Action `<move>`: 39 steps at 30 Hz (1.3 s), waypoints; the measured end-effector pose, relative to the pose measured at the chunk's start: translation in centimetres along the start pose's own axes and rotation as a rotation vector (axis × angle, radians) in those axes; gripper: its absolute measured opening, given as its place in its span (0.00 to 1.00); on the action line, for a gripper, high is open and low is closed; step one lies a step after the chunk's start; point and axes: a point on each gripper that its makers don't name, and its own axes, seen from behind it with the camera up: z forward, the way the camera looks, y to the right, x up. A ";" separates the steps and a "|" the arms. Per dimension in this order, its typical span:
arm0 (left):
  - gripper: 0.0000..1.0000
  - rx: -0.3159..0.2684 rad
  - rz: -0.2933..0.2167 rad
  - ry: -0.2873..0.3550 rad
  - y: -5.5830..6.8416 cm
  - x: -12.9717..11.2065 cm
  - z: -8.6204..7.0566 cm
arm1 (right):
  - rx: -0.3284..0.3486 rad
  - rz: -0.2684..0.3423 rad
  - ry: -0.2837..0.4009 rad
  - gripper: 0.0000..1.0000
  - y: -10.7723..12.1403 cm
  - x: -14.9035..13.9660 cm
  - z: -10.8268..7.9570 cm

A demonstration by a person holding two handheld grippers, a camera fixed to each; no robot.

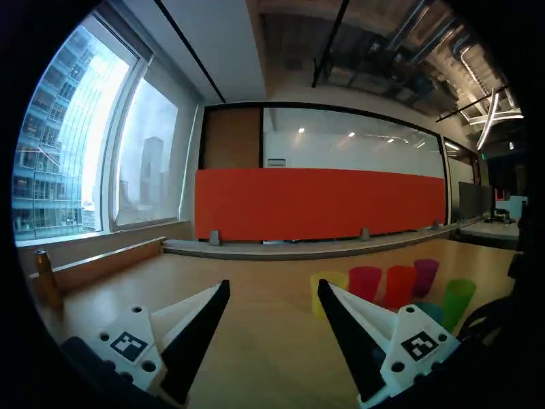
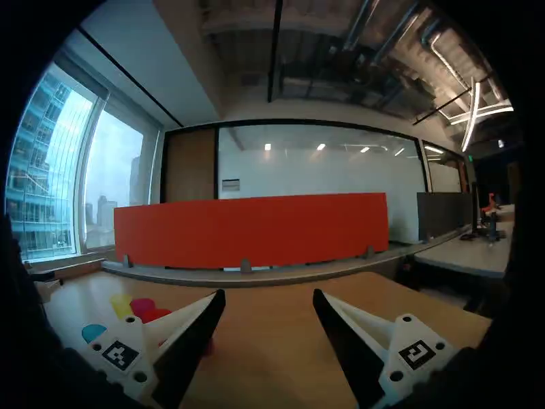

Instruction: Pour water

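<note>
The teal plastic cup (image 1: pixel 430 311) is hiding partly behind a white finger of the left gripper (image 1: pixel 272 282), and a small amber bottle (image 1: pixel 43 276) is standing dimly at the picture's edge, well to the left of the long orange partition panel (image 1: pixel 320 203). Counting the teal one, six translucent plastic cups (image 1: pixel 398 285) are standing on the light wooden table (image 1: pixel 272 341) in front of the panel's right half (yellow, pink, orange, purple and green being the others). In the right gripper view, four of the cups (image 2: pixel 142 307) are peeking out in front of the panel's left end, one half covered by a finger of the right gripper (image 2: pixel 268 293). Both grippers' jaws are gaping wide, each pair holding nothing, tips hovering over the table below the panel
</note>
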 end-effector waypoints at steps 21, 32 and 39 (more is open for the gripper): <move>0.96 -0.007 0.003 -0.028 0.0 -1.2 0.4 | -0.003 -0.005 -0.010 1.00 0.1 -0.1 0.3; 0.96 -0.004 0.006 -0.028 -0.1 -1.1 0.2 | -0.008 -0.001 -0.013 1.00 0.4 -0.2 0.1; 0.96 -0.005 0.007 -0.030 -0.2 -1.3 0.2 | -0.002 -0.010 -0.012 1.00 0.3 -0.1 0.0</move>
